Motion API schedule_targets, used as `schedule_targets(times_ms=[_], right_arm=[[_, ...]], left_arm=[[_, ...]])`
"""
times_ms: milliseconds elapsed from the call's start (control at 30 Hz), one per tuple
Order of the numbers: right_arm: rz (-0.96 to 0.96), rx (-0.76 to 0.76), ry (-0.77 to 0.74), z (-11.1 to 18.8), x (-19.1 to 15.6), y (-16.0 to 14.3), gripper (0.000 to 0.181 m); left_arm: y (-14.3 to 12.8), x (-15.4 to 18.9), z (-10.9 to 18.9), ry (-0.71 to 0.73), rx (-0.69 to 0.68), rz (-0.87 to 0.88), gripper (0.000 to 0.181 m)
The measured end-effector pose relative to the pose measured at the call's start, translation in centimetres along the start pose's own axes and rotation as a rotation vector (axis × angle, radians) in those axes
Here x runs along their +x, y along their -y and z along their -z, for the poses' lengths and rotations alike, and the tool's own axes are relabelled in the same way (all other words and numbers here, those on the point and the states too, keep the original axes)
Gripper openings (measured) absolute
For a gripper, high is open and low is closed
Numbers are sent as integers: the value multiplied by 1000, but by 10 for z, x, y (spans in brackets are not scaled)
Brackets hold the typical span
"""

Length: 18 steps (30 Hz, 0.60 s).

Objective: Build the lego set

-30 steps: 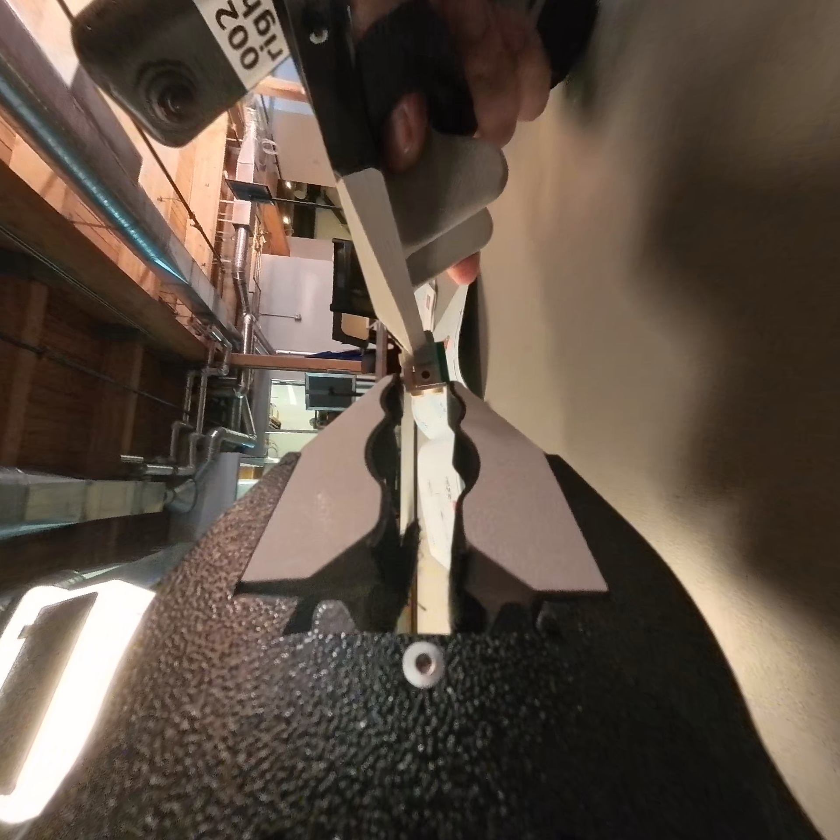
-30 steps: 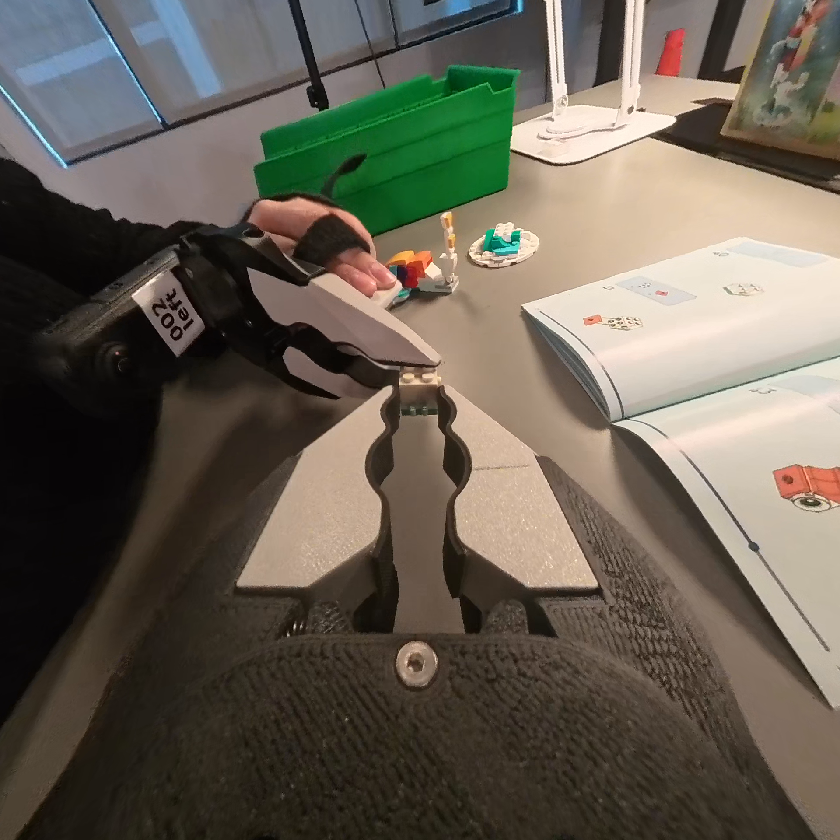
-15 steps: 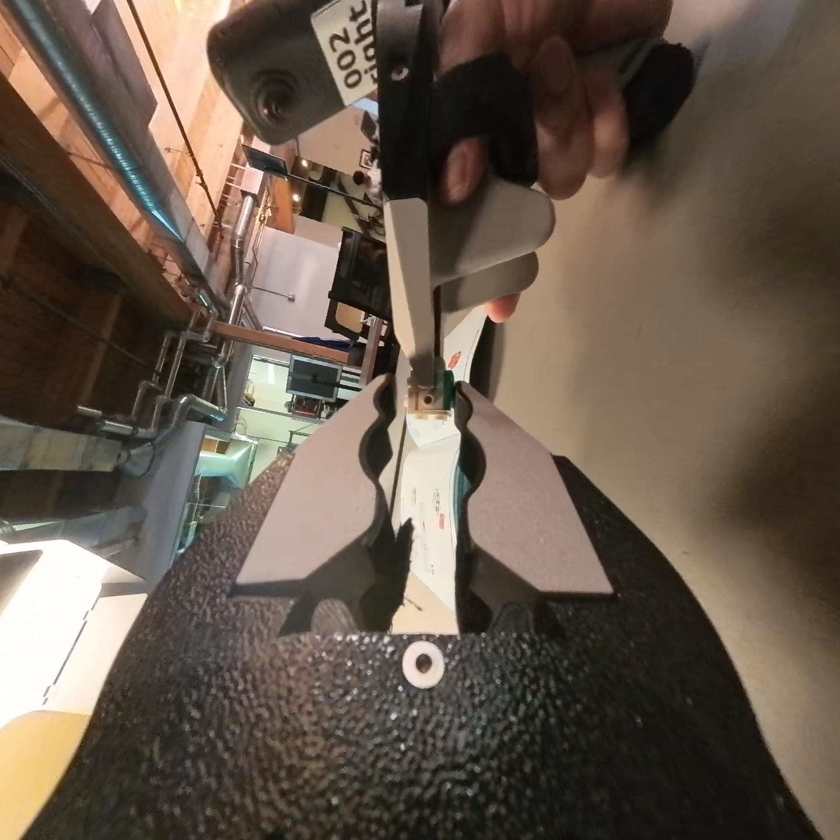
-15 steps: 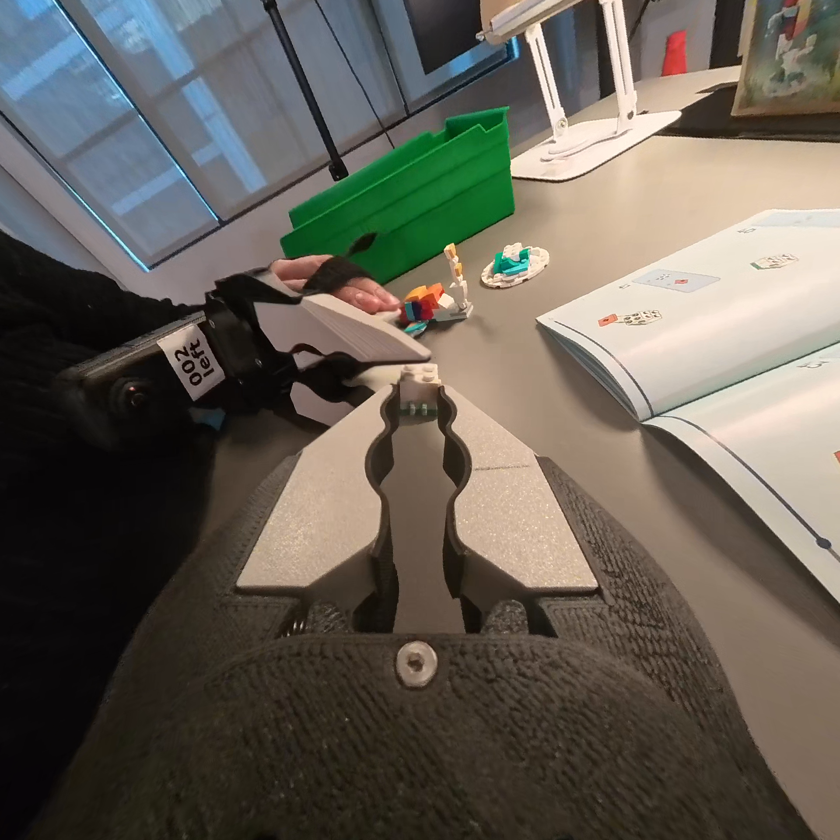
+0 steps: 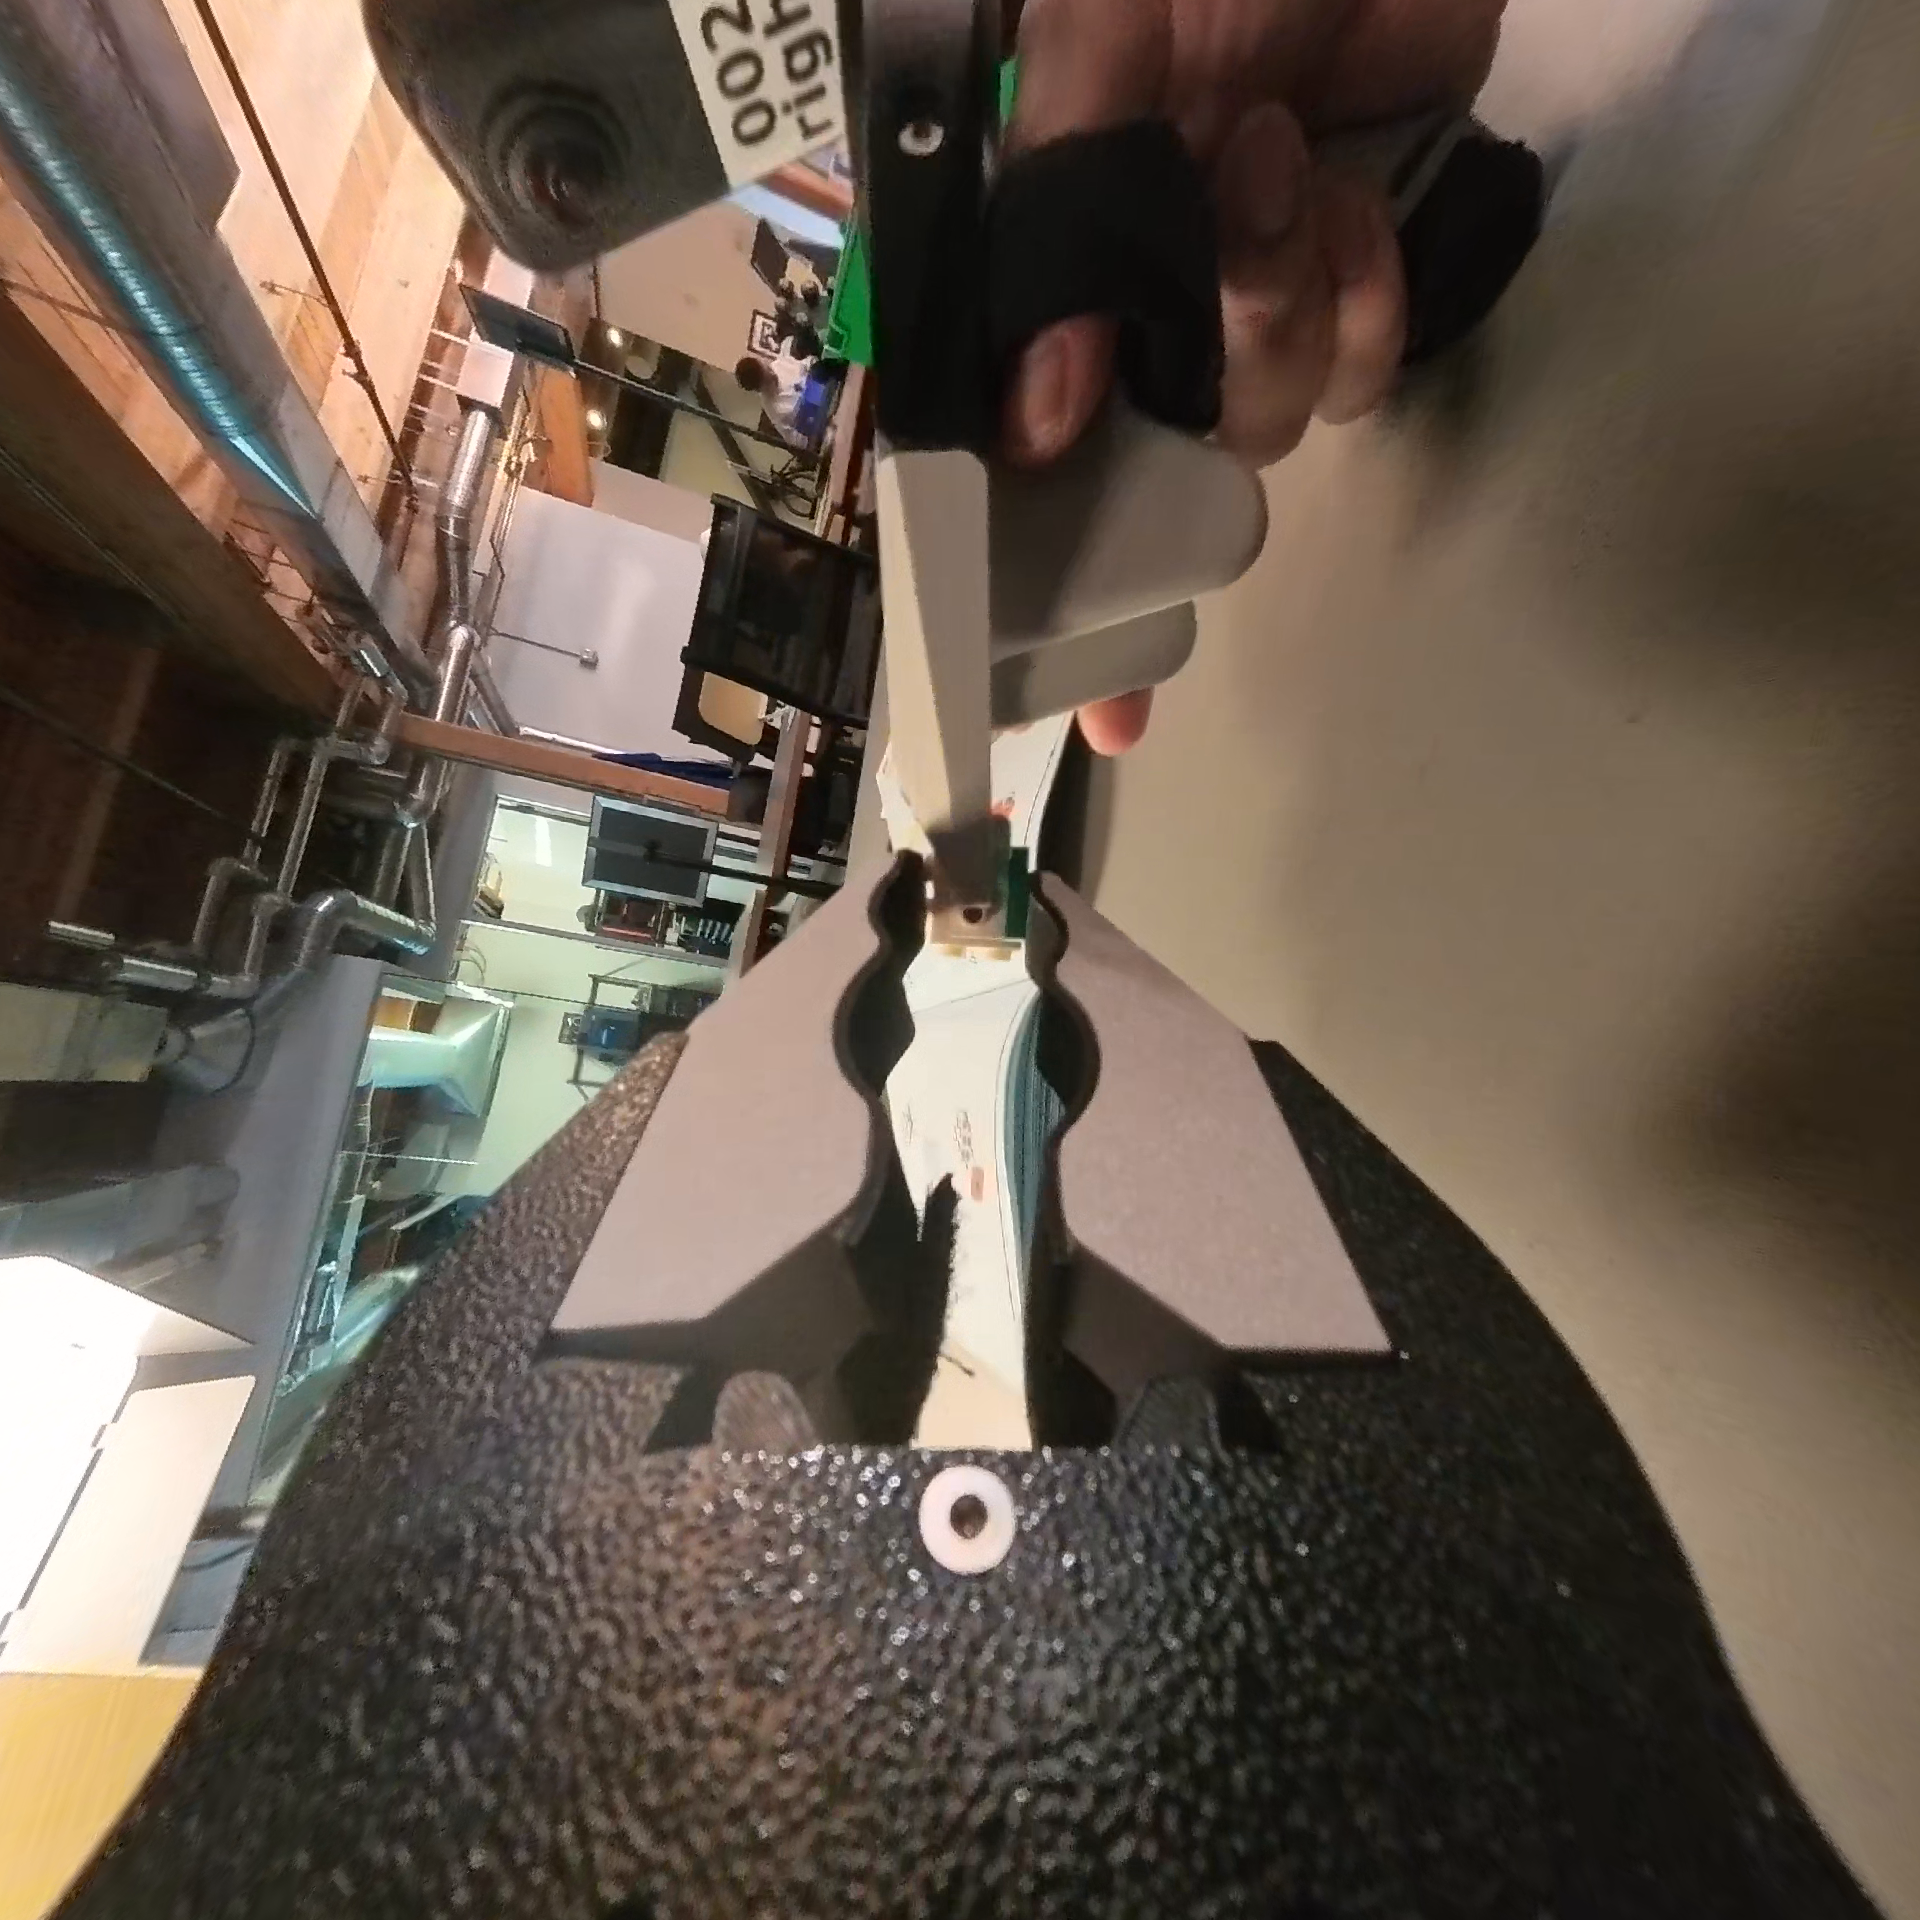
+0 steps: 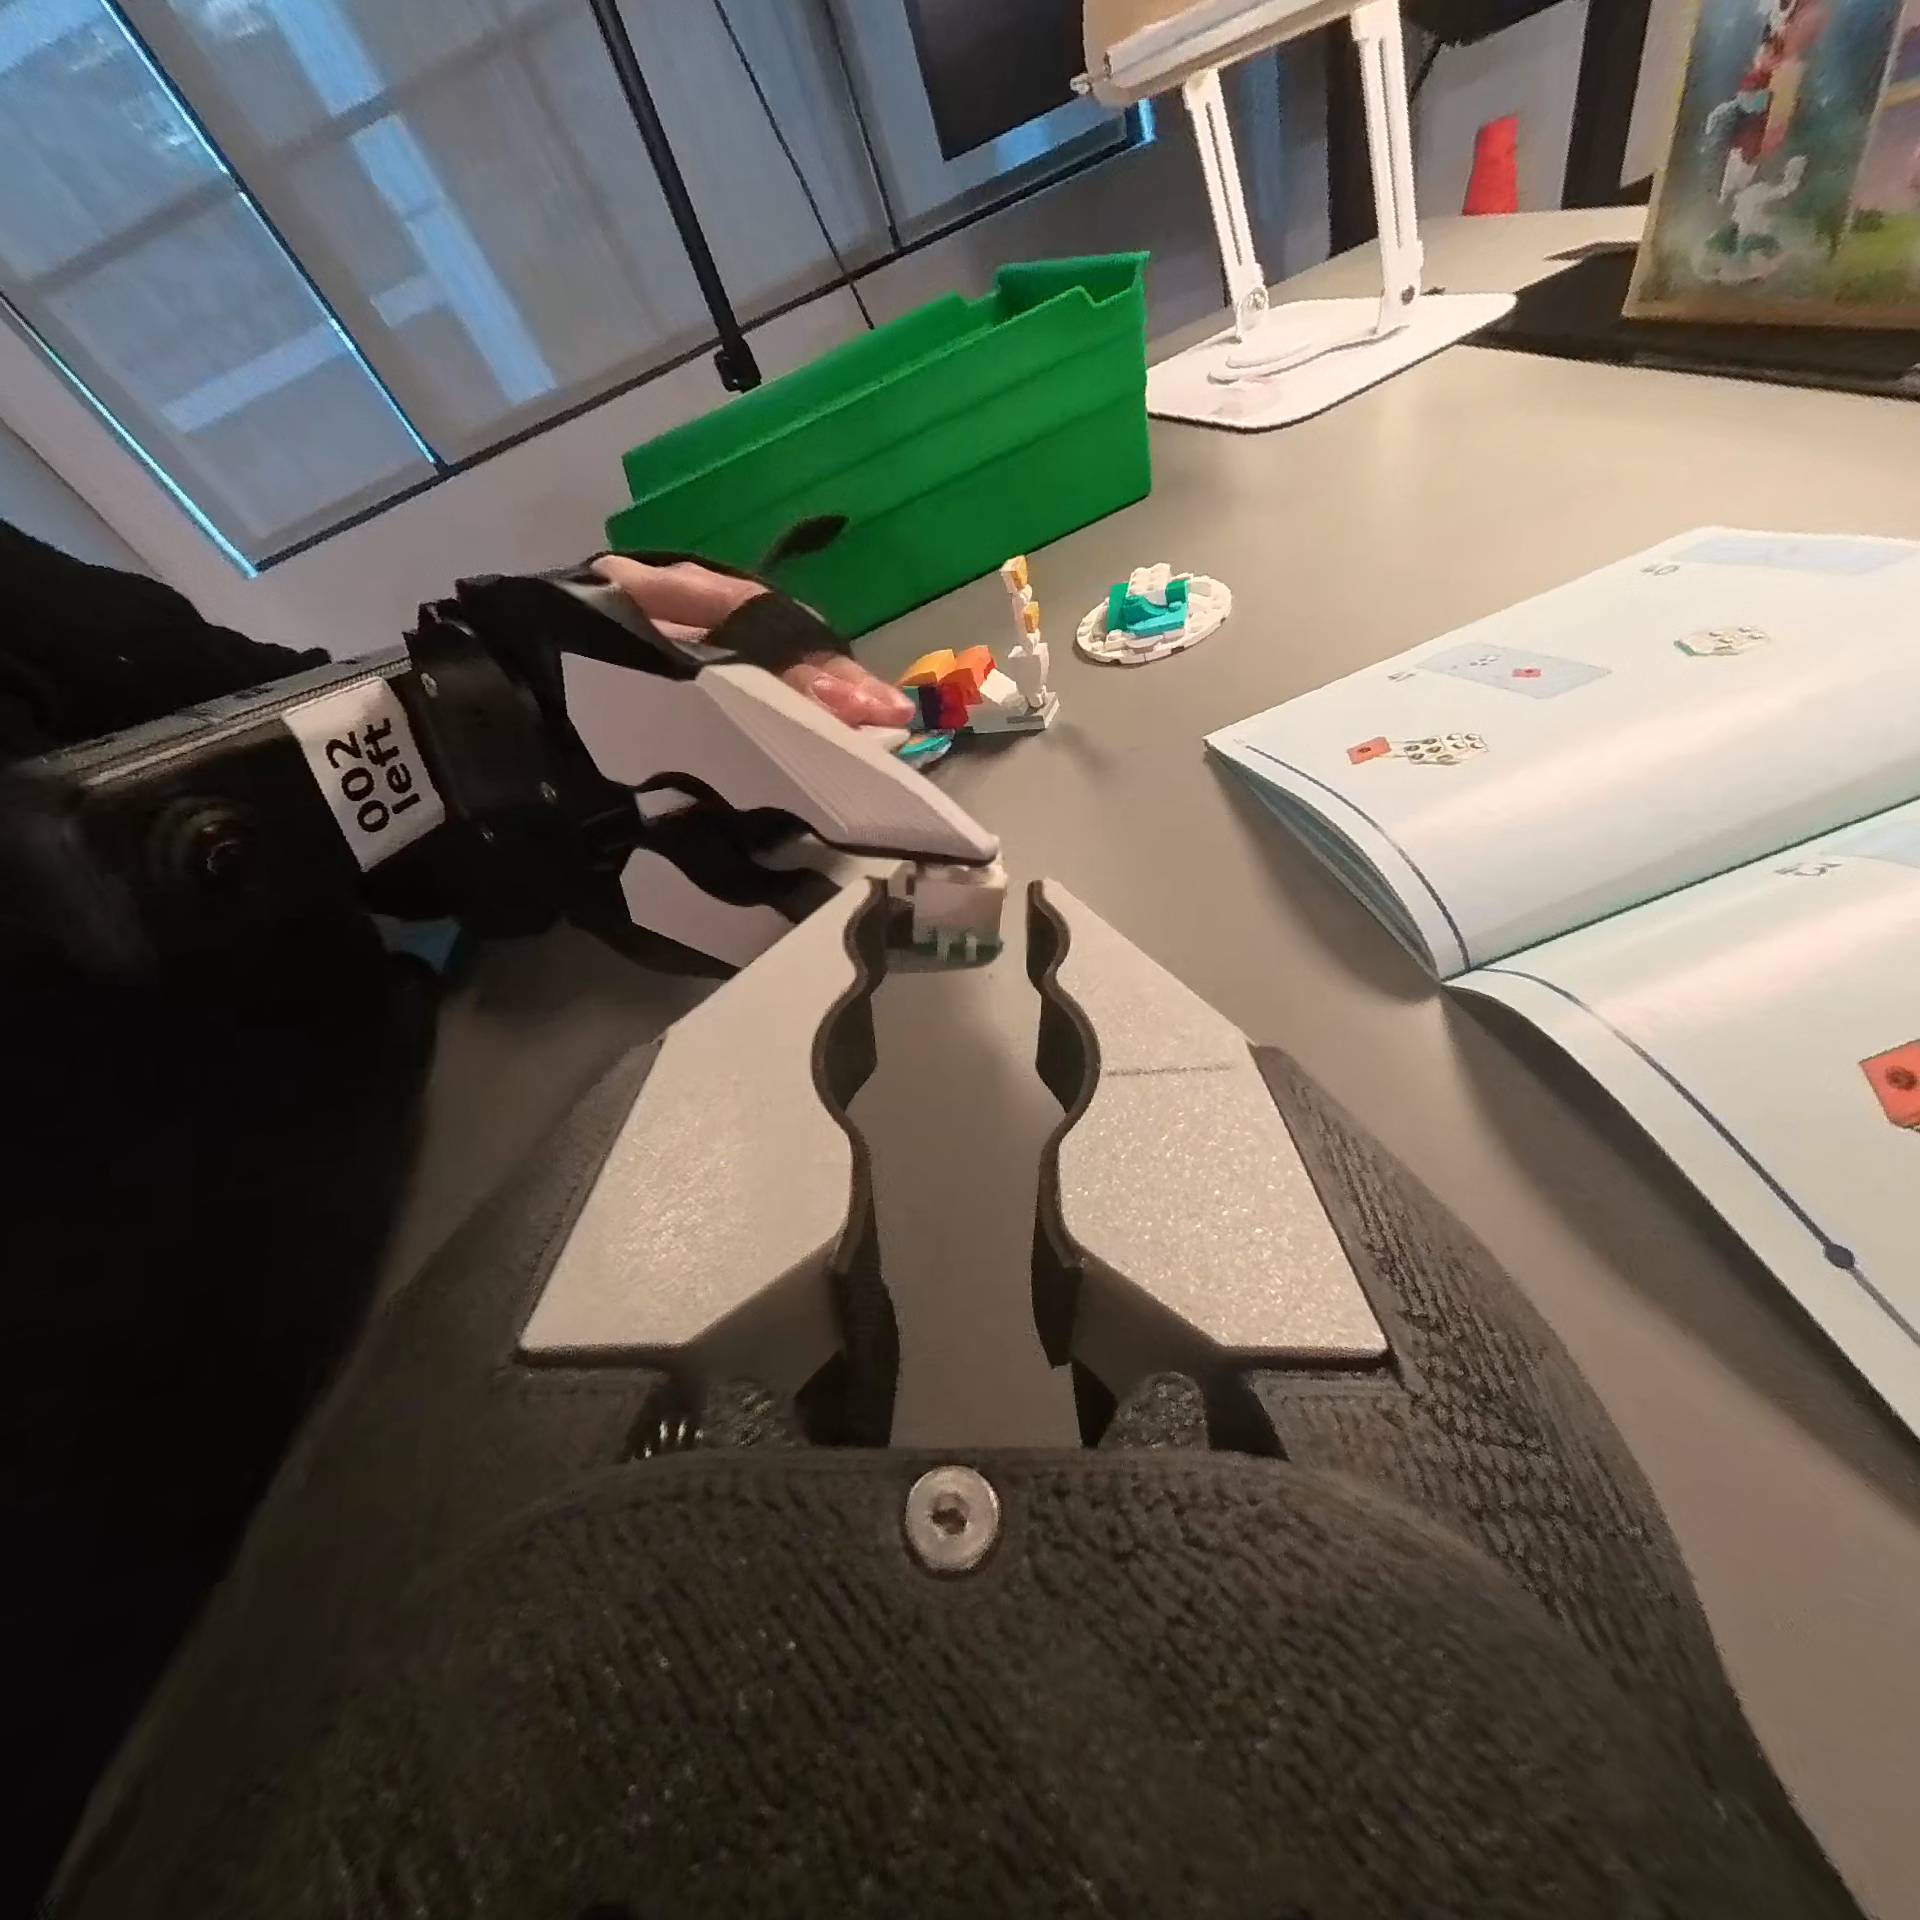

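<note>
Jaws of the right gripper (image 6: 948, 902) stand apart, with a small white and green brick piece (image 6: 948, 916) between their tips; the right tip is clear of it. Jaws of the left gripper (image 5: 968, 902) sit on either side of that piece; whether they squeeze it, I cannot tell. Past the right gripper's tips lie little built models (image 6: 1151, 615), a green bin (image 6: 904, 436) and, to their right, an open booklet (image 6: 1621, 831) on the grey table (image 6: 1351, 488).

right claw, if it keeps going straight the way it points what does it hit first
The small white and green lego piece between its tips, held at the left claw. Beyond that, probably the colourful lego build on the table, though depth is unclear.
</note>
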State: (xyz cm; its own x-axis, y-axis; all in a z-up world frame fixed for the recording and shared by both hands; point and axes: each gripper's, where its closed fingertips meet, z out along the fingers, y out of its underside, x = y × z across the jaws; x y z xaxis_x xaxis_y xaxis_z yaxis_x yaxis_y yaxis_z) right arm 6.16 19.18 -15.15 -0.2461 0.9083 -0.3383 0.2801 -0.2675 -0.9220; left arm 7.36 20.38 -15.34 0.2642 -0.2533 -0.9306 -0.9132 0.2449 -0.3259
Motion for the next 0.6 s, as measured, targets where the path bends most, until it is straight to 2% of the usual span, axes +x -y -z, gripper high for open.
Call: schedule_targets(times_ms=[167, 200, 267, 300, 367, 467, 600], right_arm=[[-46, 8, 37, 1, -2, 0, 17], [-62, 21, 44, 2, -2, 2, 17], [-93, 41, 63, 3, -1, 4, 18], [-111, 56, 80, 5, -2, 7, 17], [-148, 83, 117, 6, -5, 10, 17], [-203, 117, 189, 7, -13, 15, 17], [-321, 195, 373, 14, -32, 27, 17]], left_arm=[[5, -1, 1, 6, 40, 60, 18], [9, -6, 3, 23, 80, 129, 26], [18, -6, 8, -50, 129, 268, 61], [17, -9, 9, -57, 127, 313, 67], [12, -17, 11, -38, 112, 311, 65], [7, -18, 12, -20, 113, 268, 51], [19, -22, 17, -50, 228, 410, 45]])
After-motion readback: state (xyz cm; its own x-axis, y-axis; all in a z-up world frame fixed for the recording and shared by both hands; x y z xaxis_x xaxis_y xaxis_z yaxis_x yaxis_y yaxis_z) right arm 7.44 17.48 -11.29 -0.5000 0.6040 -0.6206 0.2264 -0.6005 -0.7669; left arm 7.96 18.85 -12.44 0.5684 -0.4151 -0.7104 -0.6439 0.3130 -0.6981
